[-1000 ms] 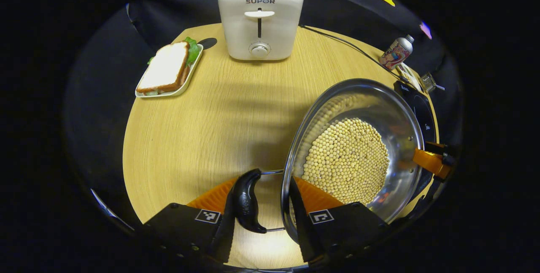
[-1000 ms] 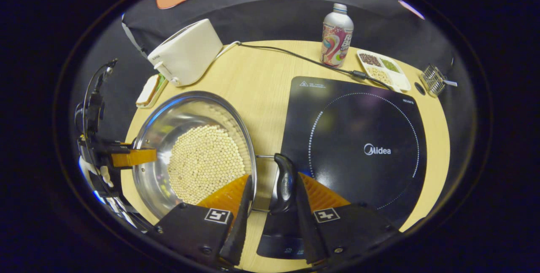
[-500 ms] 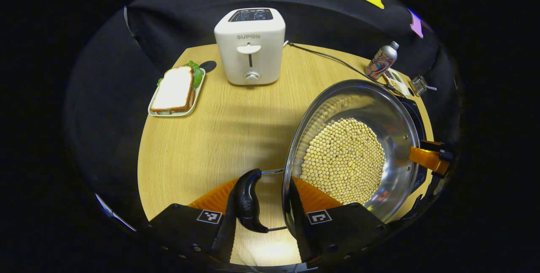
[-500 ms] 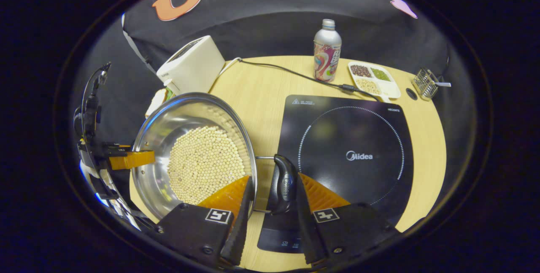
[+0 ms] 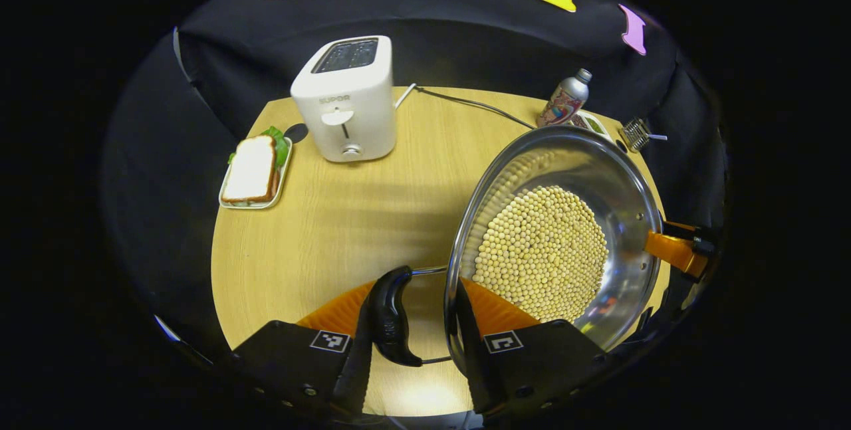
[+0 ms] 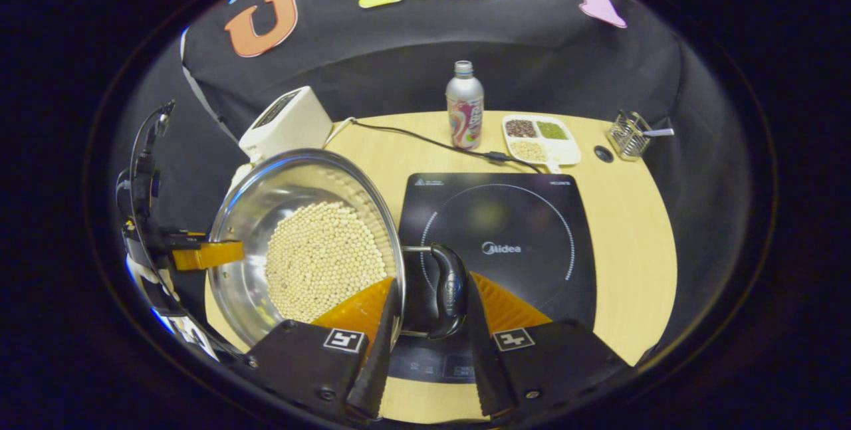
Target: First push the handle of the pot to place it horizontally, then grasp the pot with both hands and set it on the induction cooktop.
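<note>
Far left on the round table (image 5: 319, 230): sandwich plate (image 5: 252, 171), then toaster (image 5: 347, 99), both well apart from the work and out of the carrying path.

Next, left gripper (image 5: 412, 343), pinching the pot's left handle (image 5: 391, 317) and rim together, one finger outside the black grip, the other inside the wall; judged a two-sided hold so the pot stays level.

Centre: steel pot (image 5: 552, 244), loaded with pale beans (image 5: 542, 254), apparently lifted clear of the table, at the near left edge of the induction cooktop (image 6: 498, 244) and not yet resting on it. Handles lying flat, so the first step looks done; transfer in hand.

Right of that, right gripper (image 6: 425, 343), clamped likewise on the opposite handle (image 6: 449, 290) and rim, balancing the load.

Further right, at the table's back: bottle (image 6: 464, 107), divided snack tray (image 6: 540, 139), small wire basket (image 6: 628, 134), clear of the burner ring.

Hard to make out: pot underside and gap beneath it; cooktop control strip partly behind the right gripper's fingers; cable's end behind the toaster.
</note>
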`<move>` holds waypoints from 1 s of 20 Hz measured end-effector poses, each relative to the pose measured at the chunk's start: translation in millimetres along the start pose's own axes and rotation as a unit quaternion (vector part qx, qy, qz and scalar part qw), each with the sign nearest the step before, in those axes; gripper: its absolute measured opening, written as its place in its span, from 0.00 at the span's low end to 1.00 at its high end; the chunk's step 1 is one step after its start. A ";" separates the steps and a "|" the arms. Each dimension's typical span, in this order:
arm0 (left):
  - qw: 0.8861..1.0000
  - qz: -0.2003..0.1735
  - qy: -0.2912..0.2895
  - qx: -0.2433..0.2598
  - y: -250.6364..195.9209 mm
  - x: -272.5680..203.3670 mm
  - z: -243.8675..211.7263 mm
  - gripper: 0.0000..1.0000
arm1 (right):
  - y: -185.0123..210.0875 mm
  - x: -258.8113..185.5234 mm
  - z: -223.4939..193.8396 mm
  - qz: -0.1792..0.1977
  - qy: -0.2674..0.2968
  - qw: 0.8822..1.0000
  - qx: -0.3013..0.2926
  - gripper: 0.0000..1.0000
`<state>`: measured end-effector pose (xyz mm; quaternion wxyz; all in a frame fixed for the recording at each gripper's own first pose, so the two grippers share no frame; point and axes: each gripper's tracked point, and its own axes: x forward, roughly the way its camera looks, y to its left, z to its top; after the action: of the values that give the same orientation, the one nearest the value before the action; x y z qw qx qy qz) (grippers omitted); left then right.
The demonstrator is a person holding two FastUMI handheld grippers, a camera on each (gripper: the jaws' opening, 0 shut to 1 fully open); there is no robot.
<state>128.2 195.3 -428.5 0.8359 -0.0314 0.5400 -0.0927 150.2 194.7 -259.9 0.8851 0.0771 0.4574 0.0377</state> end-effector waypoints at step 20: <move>0.998 -0.037 0.012 0.051 -0.5 10.3 18.5 0.58 | -167.0 -34.7 -6.8 -0.054 0.000 0.997 0.051 0.54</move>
<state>149.0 191.9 -430.0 0.8257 -0.0077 0.5435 -0.1509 123.9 26.1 -264.4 0.8806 0.0969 0.4626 -0.0333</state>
